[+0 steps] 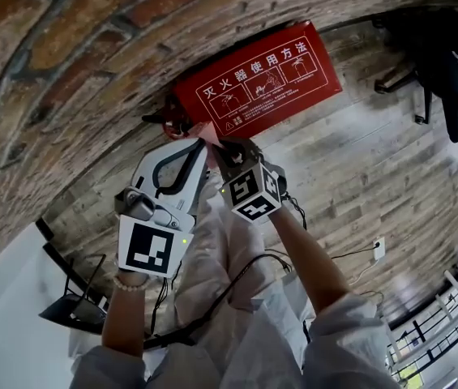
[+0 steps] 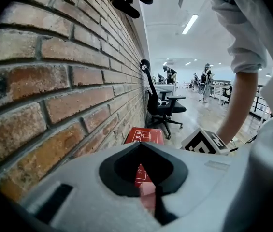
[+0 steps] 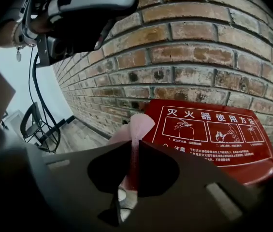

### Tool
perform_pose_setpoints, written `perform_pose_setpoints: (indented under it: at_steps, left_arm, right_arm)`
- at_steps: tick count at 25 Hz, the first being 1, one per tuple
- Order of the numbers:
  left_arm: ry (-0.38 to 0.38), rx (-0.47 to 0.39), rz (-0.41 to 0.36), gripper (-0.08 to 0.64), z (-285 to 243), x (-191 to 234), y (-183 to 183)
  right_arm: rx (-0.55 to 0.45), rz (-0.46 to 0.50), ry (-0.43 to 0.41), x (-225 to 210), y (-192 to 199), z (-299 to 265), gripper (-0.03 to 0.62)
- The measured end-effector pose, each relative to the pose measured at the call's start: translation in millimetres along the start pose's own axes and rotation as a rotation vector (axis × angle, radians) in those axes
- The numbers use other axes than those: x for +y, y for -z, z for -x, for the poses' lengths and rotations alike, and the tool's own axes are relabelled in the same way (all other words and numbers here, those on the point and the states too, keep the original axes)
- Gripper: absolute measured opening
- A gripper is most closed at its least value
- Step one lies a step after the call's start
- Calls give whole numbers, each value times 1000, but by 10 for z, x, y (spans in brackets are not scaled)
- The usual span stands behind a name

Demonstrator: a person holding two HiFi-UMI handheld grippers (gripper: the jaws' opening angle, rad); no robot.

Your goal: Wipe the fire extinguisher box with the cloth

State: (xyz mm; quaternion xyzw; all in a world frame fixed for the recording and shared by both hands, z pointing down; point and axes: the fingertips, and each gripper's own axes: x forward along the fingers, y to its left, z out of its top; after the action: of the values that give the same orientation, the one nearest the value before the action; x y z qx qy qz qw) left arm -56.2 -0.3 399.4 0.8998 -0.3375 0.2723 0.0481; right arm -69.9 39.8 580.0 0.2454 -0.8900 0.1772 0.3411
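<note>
The red fire extinguisher box point(image 1: 269, 75) with white printed instructions stands on the floor against the brick wall point(image 1: 66, 79). A pink cloth point(image 1: 203, 130) hangs just in front of the box's near corner, stretched between both grippers. My left gripper point(image 1: 199, 146) is shut on the cloth point(image 2: 147, 199), with the box point(image 2: 143, 135) seen beyond its jaws. My right gripper point(image 1: 227, 148) is shut on the cloth point(image 3: 138, 127) too, and a fold stands up from its jaws beside the box point(image 3: 213, 134). In the right gripper view the left gripper point(image 3: 78, 13) shows above.
A black office chair point(image 2: 158, 105) stands by the wall beyond the box, and another chair point(image 1: 455, 63) shows at the upper right. A black chair base point(image 1: 70, 306) and cables point(image 1: 229, 290) lie near the person's legs. People point(image 2: 205, 81) stand far off.
</note>
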Motion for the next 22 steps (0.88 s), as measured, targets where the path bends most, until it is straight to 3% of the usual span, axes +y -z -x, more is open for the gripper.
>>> perform_pose_setpoints:
  at_steps: [22]
  left_arm:
    - [26,-2,16,-2,-145,-102,-23]
  right_arm:
    - [6,38,6,-133,78,41,30]
